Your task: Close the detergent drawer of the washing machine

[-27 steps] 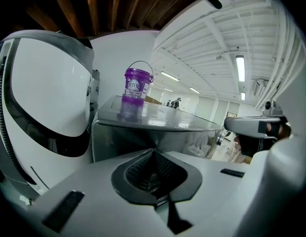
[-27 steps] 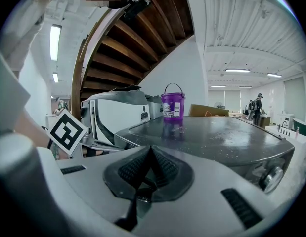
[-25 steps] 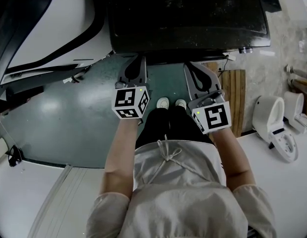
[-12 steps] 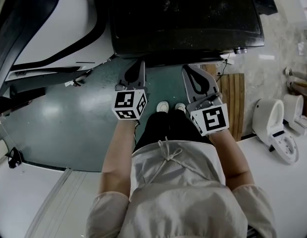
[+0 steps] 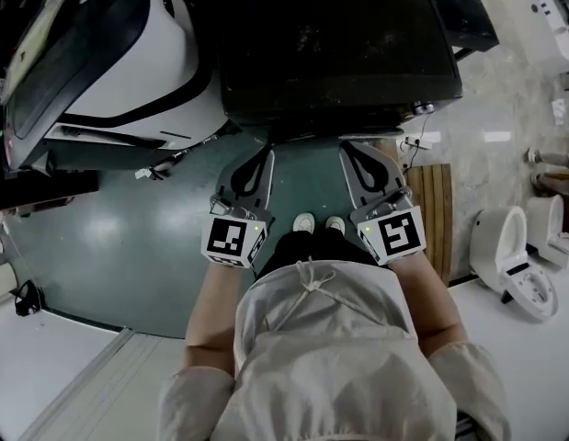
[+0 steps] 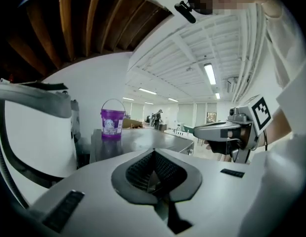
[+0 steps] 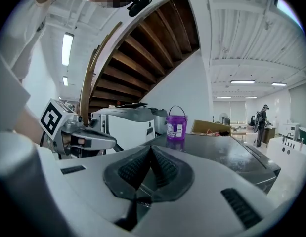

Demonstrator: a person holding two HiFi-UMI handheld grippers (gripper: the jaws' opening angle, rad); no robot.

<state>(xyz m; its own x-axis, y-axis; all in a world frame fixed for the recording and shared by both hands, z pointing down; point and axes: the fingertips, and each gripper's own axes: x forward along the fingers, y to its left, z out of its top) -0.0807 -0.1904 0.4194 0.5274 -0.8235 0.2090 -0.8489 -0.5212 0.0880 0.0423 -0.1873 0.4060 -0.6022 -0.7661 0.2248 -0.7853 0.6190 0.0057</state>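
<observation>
Left tongs (image 5: pixel 262 152) and right tongs (image 5: pixel 349 146) sat pinched together, empty. Detergent drawer, ahead, went unseen: probably light, stiff; push its front.

Dark-top washer (image 5: pixel 339 53) straight ahead; drawer not vis.

a purple bucket (image 7: pixel 176 126) with a thin handle is standing upright, and a cardboard box (image 7: pixel 210 128) is lying near it. a wooden staircase (image 7: pixel 143 53) is rising overhead. a slatted wooden mat (image 5: pixel 434 196) is lying on the green floor (image 5: pixel 119 237), with white toilets (image 5: pixel 514 246) sitting near it. a person (image 7: pixel 263 116) is standing far off under glowing ceiling lights (image 7: pixel 246 82).
</observation>
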